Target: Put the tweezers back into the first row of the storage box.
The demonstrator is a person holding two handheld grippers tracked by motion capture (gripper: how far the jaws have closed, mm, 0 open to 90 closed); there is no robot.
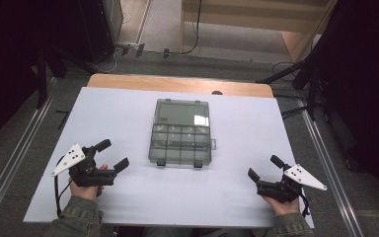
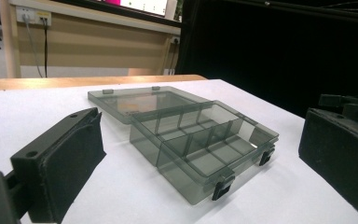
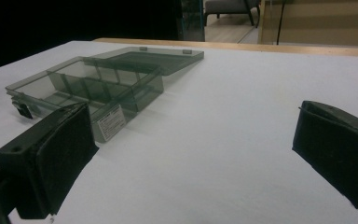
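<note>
Two spread-jawed hand-held grippers, left hand-held gripper (image 1: 112, 154) and right hand-held gripper (image 1: 265, 167), flanking organizer box (image 1: 181, 132).

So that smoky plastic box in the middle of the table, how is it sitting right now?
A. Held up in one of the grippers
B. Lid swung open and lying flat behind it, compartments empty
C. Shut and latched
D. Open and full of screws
B: the box sits on the white table with its lid folded back flat, its divided compartments look empty, and both grippers are off to the sides.

Organiser box (image 1: 180, 132): glossy translucent grey plastic. Table (image 1: 128, 202): matt white sheet over wood.
</note>
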